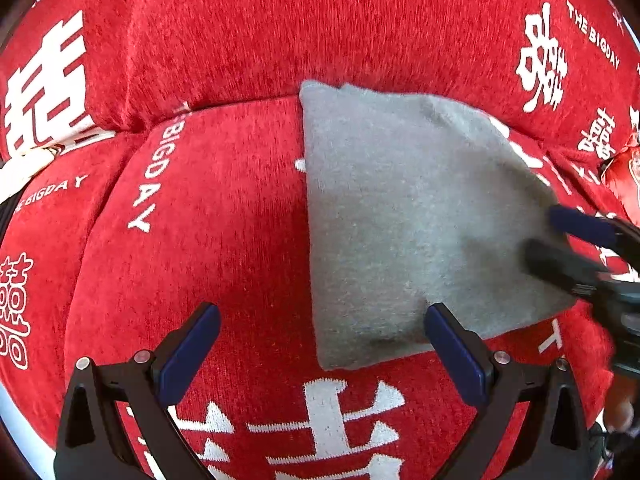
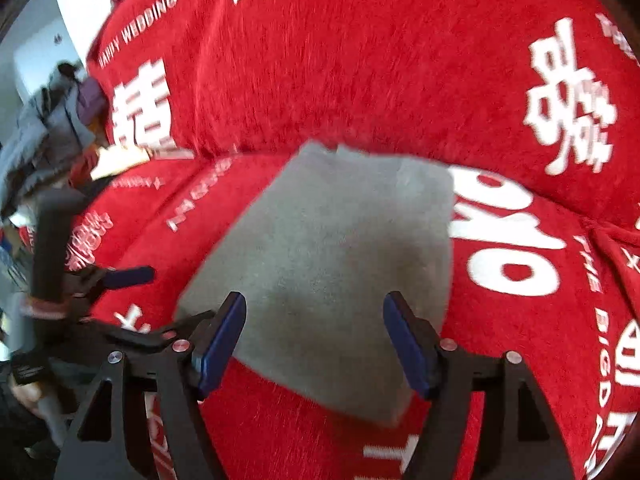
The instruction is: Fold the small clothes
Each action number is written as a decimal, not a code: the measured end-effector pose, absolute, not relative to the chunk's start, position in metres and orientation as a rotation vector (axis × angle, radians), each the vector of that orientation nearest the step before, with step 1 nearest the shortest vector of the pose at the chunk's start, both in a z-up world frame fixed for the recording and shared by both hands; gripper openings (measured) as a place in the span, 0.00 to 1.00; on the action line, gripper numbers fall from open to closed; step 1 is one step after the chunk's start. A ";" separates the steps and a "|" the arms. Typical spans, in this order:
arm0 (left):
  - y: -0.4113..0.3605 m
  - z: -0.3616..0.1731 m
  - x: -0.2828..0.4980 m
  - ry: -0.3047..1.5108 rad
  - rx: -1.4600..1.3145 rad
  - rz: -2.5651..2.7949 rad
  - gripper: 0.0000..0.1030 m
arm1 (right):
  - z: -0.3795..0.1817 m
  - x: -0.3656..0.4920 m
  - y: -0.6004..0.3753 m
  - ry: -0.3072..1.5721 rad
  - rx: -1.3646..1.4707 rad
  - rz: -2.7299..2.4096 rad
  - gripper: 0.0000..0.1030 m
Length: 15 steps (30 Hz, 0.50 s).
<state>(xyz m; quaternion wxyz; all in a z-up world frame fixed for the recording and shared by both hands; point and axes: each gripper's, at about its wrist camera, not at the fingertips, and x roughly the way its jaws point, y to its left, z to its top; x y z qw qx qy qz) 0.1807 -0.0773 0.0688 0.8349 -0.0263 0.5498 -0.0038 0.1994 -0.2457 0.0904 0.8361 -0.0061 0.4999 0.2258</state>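
A grey garment (image 1: 404, 216) lies folded into a flat rectangle on the red sofa seat (image 1: 224, 208). My left gripper (image 1: 322, 316) is open and empty; its right finger stands just over the garment's near edge. My right gripper (image 1: 548, 236) comes in from the right edge of the left wrist view, over the garment's right side. In the right wrist view the garment (image 2: 332, 256) lies straight ahead and my right gripper (image 2: 314, 312) is open and empty above its near edge. The left gripper (image 2: 132, 276) shows at the left there.
The sofa has a red cover with white characters and lettering; its backrest (image 1: 320, 28) rises right behind the garment. A pale object (image 2: 120, 160) lies on the seat at the far left. A room with clutter (image 2: 44, 120) shows past the sofa's left end.
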 end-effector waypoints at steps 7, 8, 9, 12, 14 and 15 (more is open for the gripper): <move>-0.067 0.079 0.183 1.147 -0.102 -0.048 0.99 | 0.076 0.220 -0.286 1.159 0.210 0.462 0.73; -0.064 0.083 0.189 1.136 -0.121 -0.044 0.99 | 0.085 0.221 -0.292 1.131 0.215 0.458 0.73; -0.061 0.086 0.197 1.132 -0.143 -0.042 0.99 | 0.094 0.224 -0.296 1.103 0.202 0.440 0.73; -0.060 0.087 0.222 1.142 -0.182 -0.031 0.99 | 0.108 0.242 -0.299 1.075 0.171 0.422 0.74; -0.065 0.083 0.232 1.152 -0.187 -0.043 0.99 | 0.109 0.262 -0.293 1.090 0.157 0.431 0.74; -0.069 0.079 0.237 1.164 -0.187 -0.051 0.99 | 0.106 0.271 -0.287 1.106 0.151 0.444 0.74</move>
